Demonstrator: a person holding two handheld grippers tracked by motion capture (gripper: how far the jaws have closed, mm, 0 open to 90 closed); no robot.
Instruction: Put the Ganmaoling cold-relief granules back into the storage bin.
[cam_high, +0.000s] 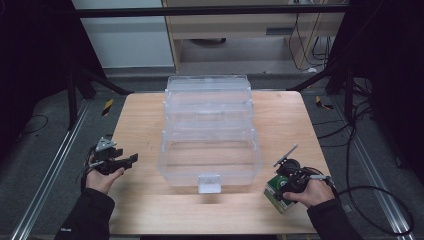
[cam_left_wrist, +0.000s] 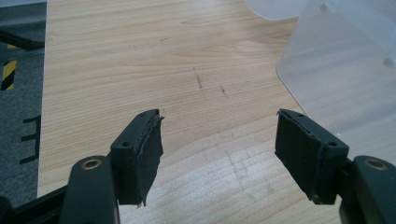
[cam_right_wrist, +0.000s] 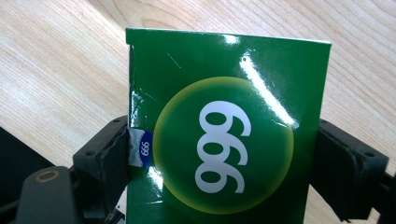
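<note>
Trouble first, in the near right of the high view: the right gripper (cam_high: 289, 186) has its jaws on either side of the green box (cam_right_wrist: 229, 126), and in the right gripper view the pads look to be pressing the box's two edges, so I'd call it clamped, if only lightly. The risk, as I judge it, is that glossy card: a slick face and a shallow bite near one end could let the box pivot or slide out on the lift, and the dented, creased left edge suggests a hard squeeze would crush it further. The box itself is shiny green with a yellow-rimmed disc carrying white "999" figures and a small blue-and-white tab by the left pad; it sits low on the tabletop (cam_high: 145, 115) at the lower right of the high view, just beside the clear container's near corner. Over at the lower left, the left gripper (cam_high: 116, 161) hangs with jaws wide apart, nothing between them but bare wood. Farther up, mid-frame, stands the clear plastic container (cam_high: 209, 132), tiered trays stepped back, with a latch at its front.
</note>
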